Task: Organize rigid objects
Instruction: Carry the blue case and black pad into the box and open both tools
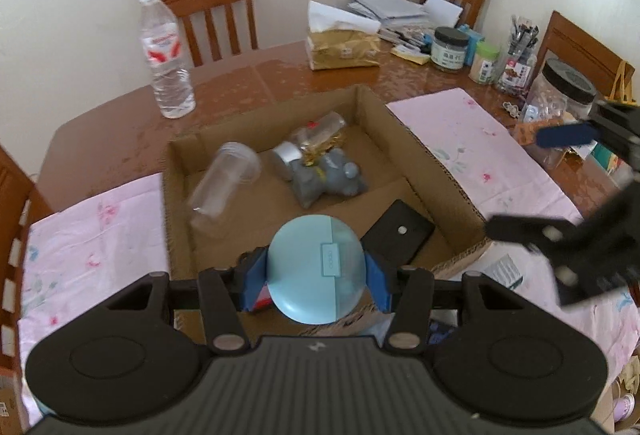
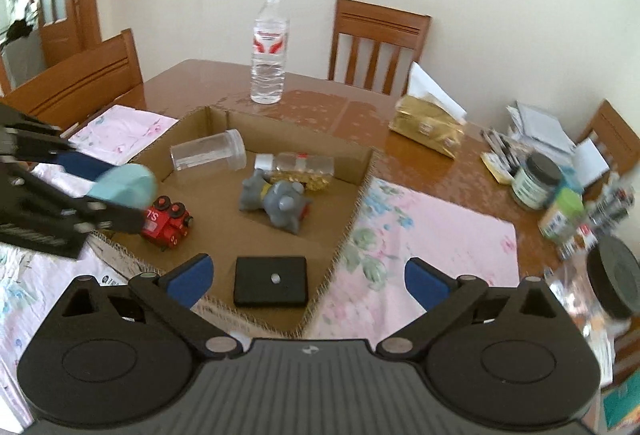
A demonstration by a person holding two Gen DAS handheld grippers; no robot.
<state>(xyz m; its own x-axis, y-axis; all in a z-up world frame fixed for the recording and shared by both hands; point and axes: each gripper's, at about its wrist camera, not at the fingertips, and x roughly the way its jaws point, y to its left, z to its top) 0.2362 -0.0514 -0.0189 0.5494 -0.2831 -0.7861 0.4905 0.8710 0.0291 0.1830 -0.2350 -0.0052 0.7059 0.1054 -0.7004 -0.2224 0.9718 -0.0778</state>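
Leftward, the left gripper (image 1: 316, 275) clamps a round pale-blue plastic case (image 1: 316, 269) above the shallow brown cardboard tray's (image 2: 352, 219) lower-left rim. Centre-frame floor lies bare around a flat black box (image 2: 271, 281). Rightward, the right gripper (image 2: 307, 281) gapes empty over floral pink cloth (image 2: 432, 235) covering the wooden table (image 2: 320, 107).

We've got matte black grippers (image 2: 306, 281) here: ribbed bodies, round side discs, silver pivot screws, blue finger pads (image 2: 188, 281), maybe rubber.

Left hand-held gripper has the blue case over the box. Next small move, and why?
Probably lower it a little and open. The left hand-held gripper is clamped on the light blue case above the cardboard box, beside the black case and red toy train.
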